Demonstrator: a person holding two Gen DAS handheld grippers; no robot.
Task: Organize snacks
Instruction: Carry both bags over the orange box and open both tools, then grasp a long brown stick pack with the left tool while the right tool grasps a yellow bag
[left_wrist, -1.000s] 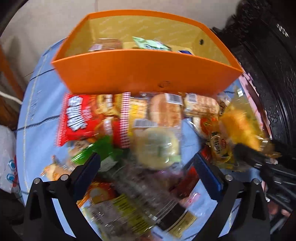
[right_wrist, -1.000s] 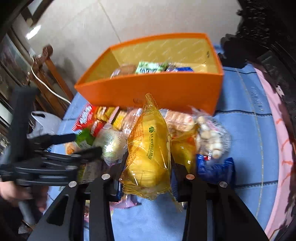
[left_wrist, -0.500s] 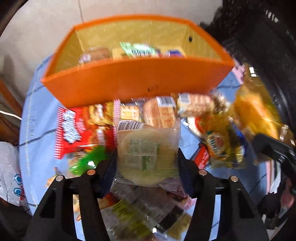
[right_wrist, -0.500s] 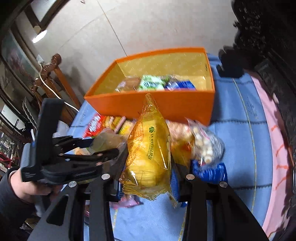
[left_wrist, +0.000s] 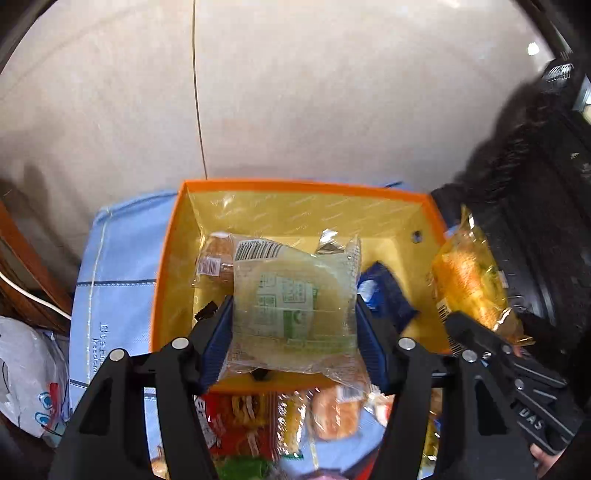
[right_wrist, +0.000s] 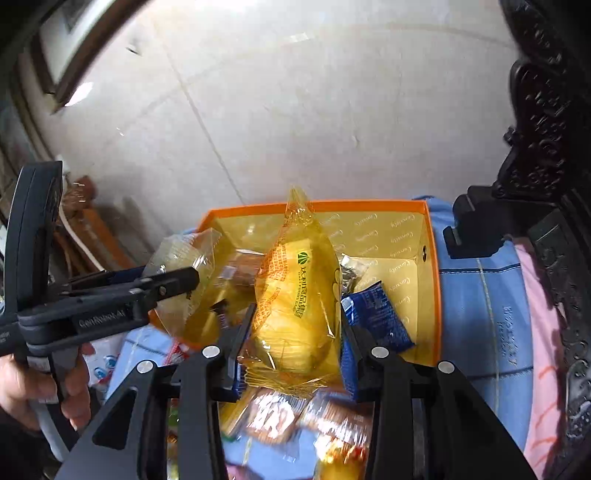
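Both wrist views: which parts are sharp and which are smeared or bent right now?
Left wrist view: the pale cake pack and orange box are sharp, while the snacks on the table smear. Right wrist view: the yellow pack is crisp, the table snacks blur, and the fisheye curves the floor seams.

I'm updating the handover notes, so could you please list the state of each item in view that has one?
Left gripper: shut on the pale round cake pack, above the box.
Right gripper: shut on the yellow cake pack.
Orange box: open-topped, partly filled.
Blue packet: lying inside the box.
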